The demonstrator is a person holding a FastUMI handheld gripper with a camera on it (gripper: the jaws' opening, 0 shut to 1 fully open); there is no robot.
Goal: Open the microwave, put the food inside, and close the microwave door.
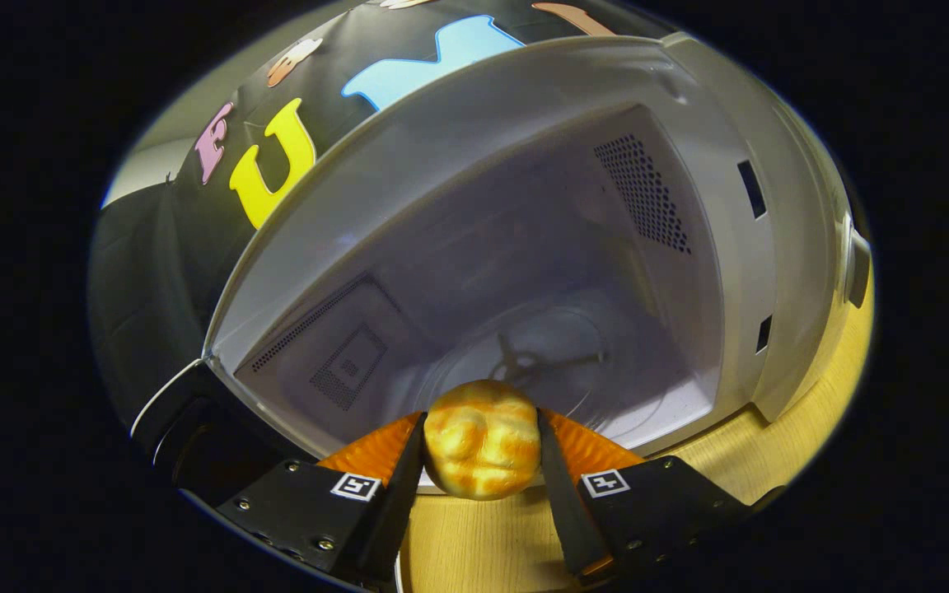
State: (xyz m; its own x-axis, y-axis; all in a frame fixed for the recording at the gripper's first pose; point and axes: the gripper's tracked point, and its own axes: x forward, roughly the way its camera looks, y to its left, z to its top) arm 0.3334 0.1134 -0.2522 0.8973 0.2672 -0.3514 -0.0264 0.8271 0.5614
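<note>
gripper [481,449] at bottom centre, both fingers pressed on the bread roll [482,439] held betw them – just ahead, filling mid frame, the microwave [713,189] stands w/ door open, cavity and turntable [561,362] exposed – on wooden table [483,543].

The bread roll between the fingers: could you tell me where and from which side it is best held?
Across its rounded middle, from the front, as now: the gripper is shut on the bread roll, one finger on each flank. The lumpy, soft-looking crust suggests a light squeeze. The microwave cavity lies open just ahead.
</note>
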